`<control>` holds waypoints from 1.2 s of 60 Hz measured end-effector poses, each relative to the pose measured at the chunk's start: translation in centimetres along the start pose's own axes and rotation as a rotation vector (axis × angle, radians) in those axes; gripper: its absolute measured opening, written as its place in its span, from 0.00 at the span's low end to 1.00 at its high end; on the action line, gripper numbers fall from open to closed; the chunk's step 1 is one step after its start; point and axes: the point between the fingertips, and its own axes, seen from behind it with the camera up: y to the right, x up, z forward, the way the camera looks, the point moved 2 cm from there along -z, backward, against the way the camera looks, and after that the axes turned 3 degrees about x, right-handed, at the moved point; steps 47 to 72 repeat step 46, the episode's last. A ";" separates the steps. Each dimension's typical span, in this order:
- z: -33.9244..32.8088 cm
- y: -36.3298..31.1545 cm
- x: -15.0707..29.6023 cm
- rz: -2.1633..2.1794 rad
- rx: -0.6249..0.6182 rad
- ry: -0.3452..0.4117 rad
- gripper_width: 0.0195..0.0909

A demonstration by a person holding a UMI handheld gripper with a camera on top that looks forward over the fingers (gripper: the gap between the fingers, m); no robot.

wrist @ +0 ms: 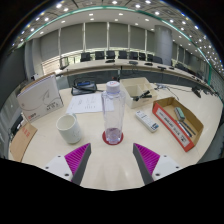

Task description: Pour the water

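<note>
The tongs (112, 160) sit nearest, their two magenta pads (76, 158) spread wide with nothing between them. Just ahead, at twelve o'clock from the fingers, a clear water bottle (113, 110) stands upright on a red coaster (113, 138) on the tabletop (120, 165). At about ten o'clock from the bottle rests a white cup (68, 128), near but apart from it.

This looks like the approach step: the bottle is not yet gripped. The next move calls for easing forward until the bottle stands between the pads, closing on its body, then lifting and tilting it toward the cup.

Beyond the bottle lie loose papers (88, 101); at three o'clock an orange box (178, 122) holds items too small to name, with a remote-like object (147, 121) beside it. The bottle's water level and whether its cap is off are hard to make out.
</note>
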 end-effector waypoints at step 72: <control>-14.3 -8.2 0.3 -0.086 0.009 0.028 0.93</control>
